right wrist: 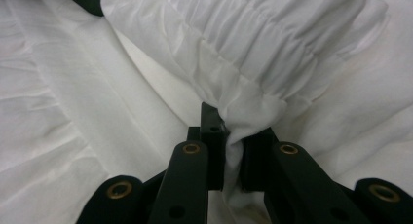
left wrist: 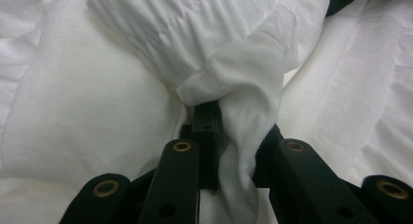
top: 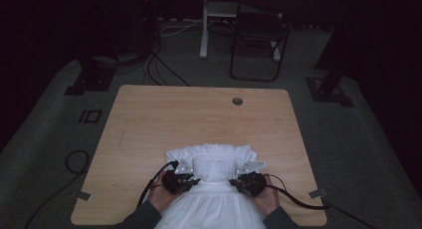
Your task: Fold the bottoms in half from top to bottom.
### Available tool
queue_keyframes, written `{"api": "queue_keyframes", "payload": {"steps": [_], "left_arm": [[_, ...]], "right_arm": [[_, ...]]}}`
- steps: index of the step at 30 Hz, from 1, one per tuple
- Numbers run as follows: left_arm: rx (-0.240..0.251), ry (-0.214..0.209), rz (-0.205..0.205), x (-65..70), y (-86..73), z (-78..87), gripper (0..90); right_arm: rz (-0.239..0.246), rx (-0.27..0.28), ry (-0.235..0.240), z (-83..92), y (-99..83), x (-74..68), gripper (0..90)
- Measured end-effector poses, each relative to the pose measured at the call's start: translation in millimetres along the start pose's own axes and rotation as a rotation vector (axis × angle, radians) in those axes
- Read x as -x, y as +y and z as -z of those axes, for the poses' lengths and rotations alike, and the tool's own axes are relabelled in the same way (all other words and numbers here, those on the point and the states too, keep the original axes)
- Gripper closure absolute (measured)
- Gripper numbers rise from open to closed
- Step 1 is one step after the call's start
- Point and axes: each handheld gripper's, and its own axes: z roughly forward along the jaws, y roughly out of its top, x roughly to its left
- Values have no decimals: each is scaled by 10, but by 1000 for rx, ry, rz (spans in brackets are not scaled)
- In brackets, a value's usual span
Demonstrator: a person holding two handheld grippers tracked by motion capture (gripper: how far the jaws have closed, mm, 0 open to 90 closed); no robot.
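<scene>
Scene: a white garment (top: pixel 214 189) lies on the near half of a wooden table (top: pixel 149 119), its skirt spilling over the near edge between a person's forearms.
Left gripper (top: pixel 191 179): at the garment's left side, jaws clamped on a bunched pinch of the white cloth (left wrist: pixel 234 136), seen close in the left gripper view.
Right gripper (top: pixel 235 181): at the garment's right side, jaws likewise pressed together on a gathered fold (right wrist: pixel 243 121), as the right gripper view shows.
Gathered band (top: pixel 215 167): the shirred strip runs left to right between the two grippers, each gripping one end of it; ruffled sleeves lie just beyond on the far side.
Key relation: the band's long axis lies across the table, in line with the two grips, and the folded part lies far of the jaws. Both hands sit equally near it.
Judgement: the garment appears held low over the table for folding or laying flat; any next move would likely need both hands travelling together to keep the band straight.
Background: a chair (top: pixel 259 35) and cables on the dark floor beyond the far edge.
</scene>
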Motion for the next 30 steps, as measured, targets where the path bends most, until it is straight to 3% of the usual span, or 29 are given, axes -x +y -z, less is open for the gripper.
{"api": "queue_keyframes", "payload": {"steps": [3,5,9,16,22,23,24,26,29,30], "left_arm": [[2,16,28,-90,58,-42,786],[0,15,87,-134,93,-61,785],[-10,54,83,-217,173,-101,782],[-21,120,111,-650,385,-220,783],[-26,157,99,-1005,614,-382,779],[-26,157,99,-1005,614,-382,778],[-29,165,91,-1082,680,-430,777],[-35,180,65,-1153,758,-489,775],[-49,192,60,-1217,842,-543,772],[-64,219,48,-1275,934,-605,771]], "right_arm": [[1,2,-14,-77,95,114,828],[7,-3,-26,-141,180,214,830],[-10,5,-16,-277,342,433,830],[-62,23,-58,-481,570,620,830],[-121,45,-81,-626,730,838,829],[-121,45,-81,-626,730,838,829],[-160,58,-80,-668,773,943,829],[-173,63,-88,-699,810,1020,829],[-181,61,-107,-731,861,1095,828],[-194,56,-128,-769,922,1175,827]]}}
